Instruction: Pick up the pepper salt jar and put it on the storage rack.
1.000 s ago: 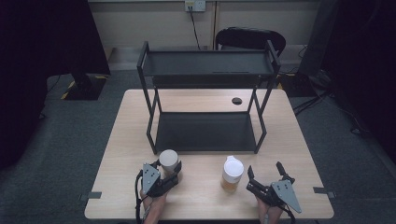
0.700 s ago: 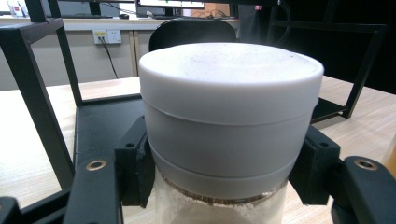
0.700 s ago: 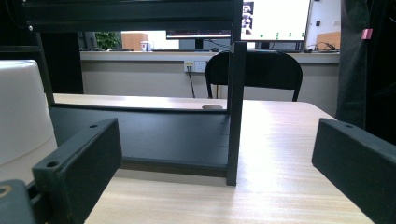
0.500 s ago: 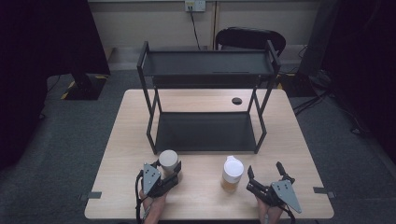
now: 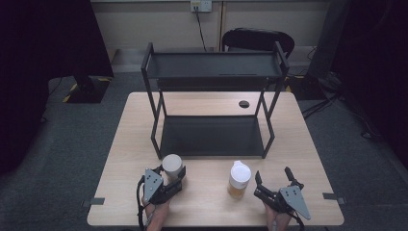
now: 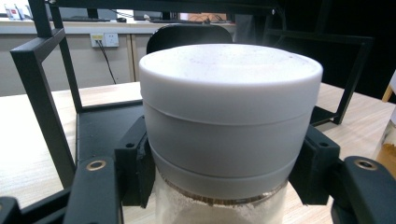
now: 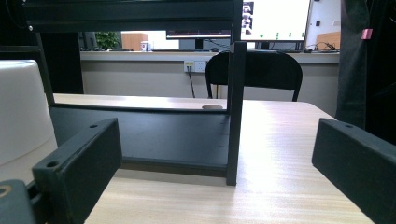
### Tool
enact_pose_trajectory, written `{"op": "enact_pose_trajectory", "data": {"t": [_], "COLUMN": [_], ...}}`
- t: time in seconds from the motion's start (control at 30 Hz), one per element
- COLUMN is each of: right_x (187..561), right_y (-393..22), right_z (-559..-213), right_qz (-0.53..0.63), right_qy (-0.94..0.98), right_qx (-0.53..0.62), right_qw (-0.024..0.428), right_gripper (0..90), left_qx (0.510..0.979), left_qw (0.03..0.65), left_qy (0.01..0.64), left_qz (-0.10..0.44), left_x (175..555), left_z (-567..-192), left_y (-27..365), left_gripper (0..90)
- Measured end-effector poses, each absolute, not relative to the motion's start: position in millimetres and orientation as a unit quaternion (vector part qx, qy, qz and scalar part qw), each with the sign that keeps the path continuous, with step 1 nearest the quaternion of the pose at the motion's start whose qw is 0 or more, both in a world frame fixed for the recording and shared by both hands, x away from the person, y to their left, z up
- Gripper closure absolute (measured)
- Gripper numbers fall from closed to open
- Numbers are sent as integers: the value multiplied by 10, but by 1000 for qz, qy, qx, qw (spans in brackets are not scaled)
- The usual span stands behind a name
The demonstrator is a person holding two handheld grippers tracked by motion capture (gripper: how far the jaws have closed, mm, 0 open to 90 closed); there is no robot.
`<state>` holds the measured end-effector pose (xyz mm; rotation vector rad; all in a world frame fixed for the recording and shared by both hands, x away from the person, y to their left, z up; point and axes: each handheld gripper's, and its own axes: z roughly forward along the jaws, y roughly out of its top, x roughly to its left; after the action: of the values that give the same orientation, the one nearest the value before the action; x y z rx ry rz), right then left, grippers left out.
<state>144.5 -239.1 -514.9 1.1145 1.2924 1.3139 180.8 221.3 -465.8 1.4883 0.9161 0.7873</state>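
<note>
A jar with a wide white lid (image 5: 172, 163) stands near the table's front left, and my left gripper (image 5: 174, 176) is shut on it. In the left gripper view the jar (image 6: 229, 116) sits between the two black jaws, which press on its sides just under the lid. A second jar (image 5: 239, 179), with a white lid and amber contents, stands front centre-right. My right gripper (image 5: 273, 174) rests just to the right of it, open and holding nothing. In the right gripper view that jar's lid (image 7: 21, 112) shows at the left edge, outside the wide-apart jaws.
A black two-tier metal rack (image 5: 211, 137) stands mid-table behind both jars, with both shelves bare. A small dark round disc (image 5: 244, 104) lies on the wooden table (image 5: 308, 144) behind the rack. A black chair (image 5: 257, 41) is beyond the far edge.
</note>
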Motion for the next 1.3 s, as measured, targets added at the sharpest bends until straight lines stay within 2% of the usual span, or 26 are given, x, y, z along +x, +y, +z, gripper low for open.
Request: {"op": "enact_pose_trajectory", "data": {"t": [1.3], "right_x": [1446], "right_y": [-2394], "right_z": [-5149], "right_qz": [538], "right_qy": [529], "right_qx": [455], "right_qw": [474], "right_gripper": [2], "left_qx": [635], "left_qw": [583], "left_qy": [366], "left_qz": [351], "left_x": [1887], "left_z": [-4159], "left_y": [2382], "left_gripper": [357]}}
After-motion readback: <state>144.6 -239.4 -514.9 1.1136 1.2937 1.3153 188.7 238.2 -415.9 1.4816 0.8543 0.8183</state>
